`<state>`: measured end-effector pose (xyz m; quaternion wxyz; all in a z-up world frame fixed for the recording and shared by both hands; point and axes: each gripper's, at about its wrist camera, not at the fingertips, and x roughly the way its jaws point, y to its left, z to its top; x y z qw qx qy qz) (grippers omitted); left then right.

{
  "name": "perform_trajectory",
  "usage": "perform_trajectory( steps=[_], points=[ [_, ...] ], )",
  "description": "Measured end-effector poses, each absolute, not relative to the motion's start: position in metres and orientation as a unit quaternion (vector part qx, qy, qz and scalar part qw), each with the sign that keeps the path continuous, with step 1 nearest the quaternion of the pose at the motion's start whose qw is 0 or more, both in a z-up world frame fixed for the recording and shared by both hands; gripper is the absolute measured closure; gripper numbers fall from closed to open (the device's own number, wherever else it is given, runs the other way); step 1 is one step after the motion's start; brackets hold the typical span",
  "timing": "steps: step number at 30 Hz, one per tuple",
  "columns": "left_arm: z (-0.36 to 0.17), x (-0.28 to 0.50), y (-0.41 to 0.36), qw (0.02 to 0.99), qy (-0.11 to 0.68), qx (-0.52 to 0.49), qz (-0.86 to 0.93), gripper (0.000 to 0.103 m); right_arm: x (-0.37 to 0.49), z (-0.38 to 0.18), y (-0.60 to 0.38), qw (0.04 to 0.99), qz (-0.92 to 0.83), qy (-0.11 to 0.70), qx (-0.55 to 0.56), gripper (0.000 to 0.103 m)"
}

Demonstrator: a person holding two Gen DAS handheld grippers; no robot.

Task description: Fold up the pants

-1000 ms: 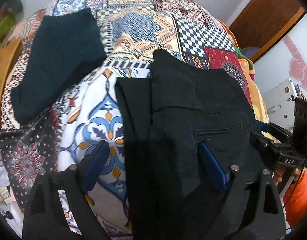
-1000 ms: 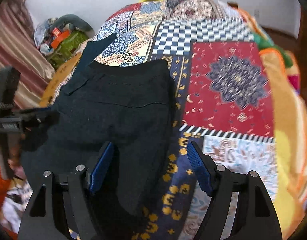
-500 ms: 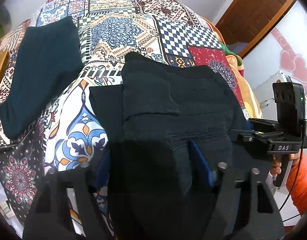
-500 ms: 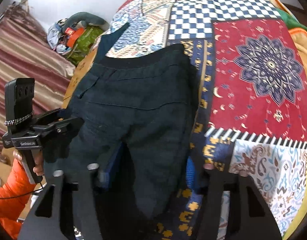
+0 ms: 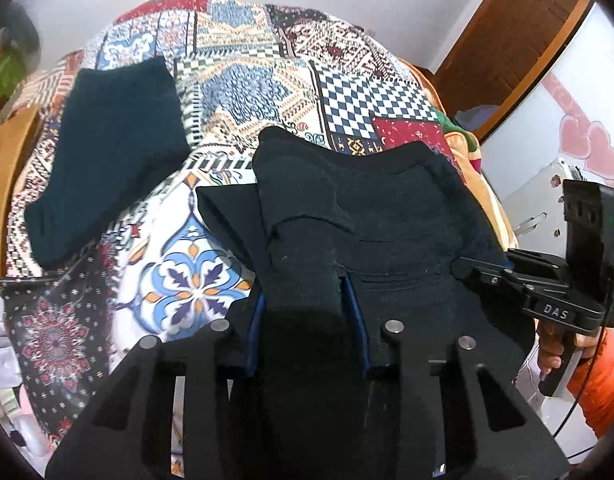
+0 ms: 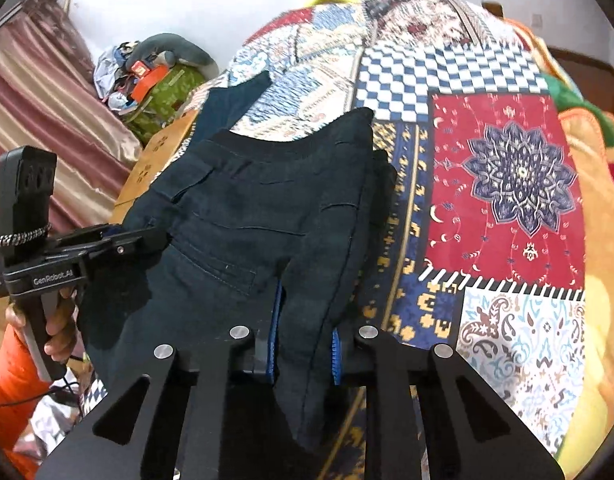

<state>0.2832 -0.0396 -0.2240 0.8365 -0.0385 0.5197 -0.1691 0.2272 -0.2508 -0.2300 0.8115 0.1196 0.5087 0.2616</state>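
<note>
The black pants (image 5: 367, 216) lie folded on the patchwork bedspread (image 5: 243, 92), waistband toward the far side. My left gripper (image 5: 307, 300) is shut on a bunched fold of the pants at their near edge. My right gripper (image 6: 305, 320) is shut on another fold of the same pants (image 6: 247, 208) near their right side. Each gripper shows in the other's view, the right one (image 5: 547, 280) at the pants' right edge and the left one (image 6: 79, 252) at their left edge.
A second dark garment (image 5: 107, 148) lies folded at the far left of the bed. A pile of clutter (image 6: 155, 76) sits by the striped curtain (image 6: 39, 120). A wooden door (image 5: 519, 36) and a white appliance (image 5: 547, 184) stand to the right.
Both grippers went from open around the pants fabric to shut on it. The near edge of the pants has bunched and lifted between the fingers.
</note>
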Motion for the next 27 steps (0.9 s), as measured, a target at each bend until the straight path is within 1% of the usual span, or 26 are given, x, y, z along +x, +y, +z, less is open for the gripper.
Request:
perform_trajectory(
  steps=[6,13,20,27],
  points=[
    [-0.197,0.263,-0.022,0.856,0.495,-0.026,-0.148,0.071,0.220,-0.199,-0.230,0.828,0.279,0.476,0.101,0.088],
    [-0.159,0.251,0.013,0.886,0.448,-0.016,-0.116,0.072,0.233,-0.166,-0.188,0.842,0.303,0.440,0.072,0.088],
    [-0.124,0.264,0.063,0.911,0.404,-0.025,-0.084,0.072,0.258,-0.140,-0.151,0.853,0.330,0.400,0.059,0.088],
    [-0.109,0.296,0.105,0.924,0.378,-0.023,-0.052,0.072,0.299,-0.128,-0.112,0.856,0.354,0.373,0.048,0.088]
  ],
)
